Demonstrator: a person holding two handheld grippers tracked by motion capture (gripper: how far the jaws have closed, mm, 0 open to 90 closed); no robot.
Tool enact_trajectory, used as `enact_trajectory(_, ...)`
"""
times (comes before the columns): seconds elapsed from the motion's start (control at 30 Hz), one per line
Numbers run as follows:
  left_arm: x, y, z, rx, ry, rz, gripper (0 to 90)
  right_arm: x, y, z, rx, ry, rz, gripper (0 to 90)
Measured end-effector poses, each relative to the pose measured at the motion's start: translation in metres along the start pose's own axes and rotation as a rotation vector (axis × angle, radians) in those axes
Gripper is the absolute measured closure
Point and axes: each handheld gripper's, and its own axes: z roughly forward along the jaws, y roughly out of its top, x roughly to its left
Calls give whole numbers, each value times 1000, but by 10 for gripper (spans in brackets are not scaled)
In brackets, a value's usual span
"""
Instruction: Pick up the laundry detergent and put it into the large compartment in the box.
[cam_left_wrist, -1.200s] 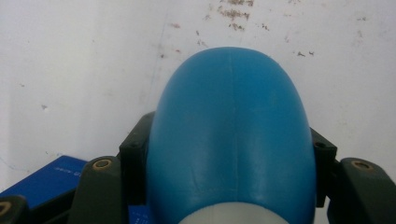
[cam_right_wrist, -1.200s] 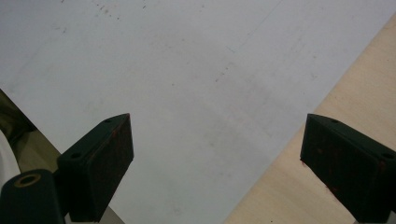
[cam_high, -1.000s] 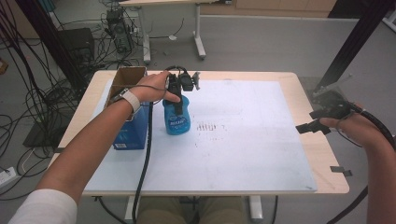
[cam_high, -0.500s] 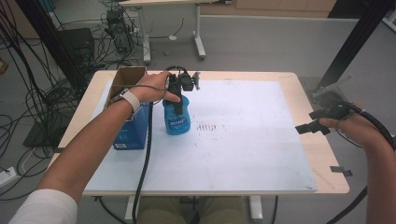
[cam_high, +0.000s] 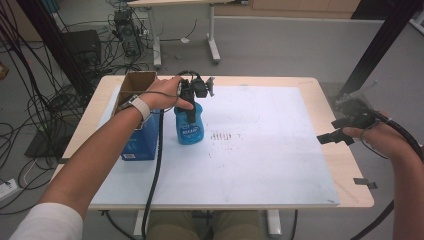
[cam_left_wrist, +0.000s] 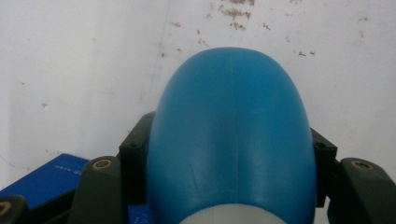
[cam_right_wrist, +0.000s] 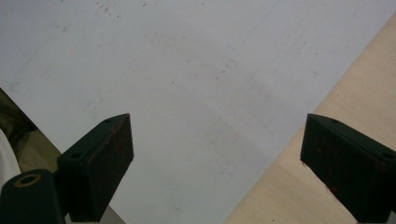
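Bottle (cam_left_wrist: 232, 135) neck hidden btwn L tongs (cam_high: 192, 100)

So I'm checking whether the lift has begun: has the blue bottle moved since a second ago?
No. The blue bottle remains beside the blue box, left of the dark marks, clamped in the left tongs.

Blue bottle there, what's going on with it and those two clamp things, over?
Left hand-held gripper shut on blue bottle, bottle upright on white mat. Right hand-held gripper open, empty, over mat's edge. Blue box close beside bottle.
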Motion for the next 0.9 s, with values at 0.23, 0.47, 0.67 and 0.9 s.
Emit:
enact_trajectory(0.23, 0, -2, 0, -8, 1, -4, 380, 0, -2, -1, -2, 0, 0, 96)
enact_trajectory(0.47, 0, 1, 0, 4, -2, -12, 382, 0, -4, -2, -6, 0, 1, 96)
enact_trajectory(0.67, 0, 0, 0, 0, -1, -28, 383, 0, -6, -3, -8, -1, 2, 96)
enact_trajectory(0.9, 1, -2, -1, 1, -6, -37, 383, 1, -6, -3, -10, -1, 1, 96)
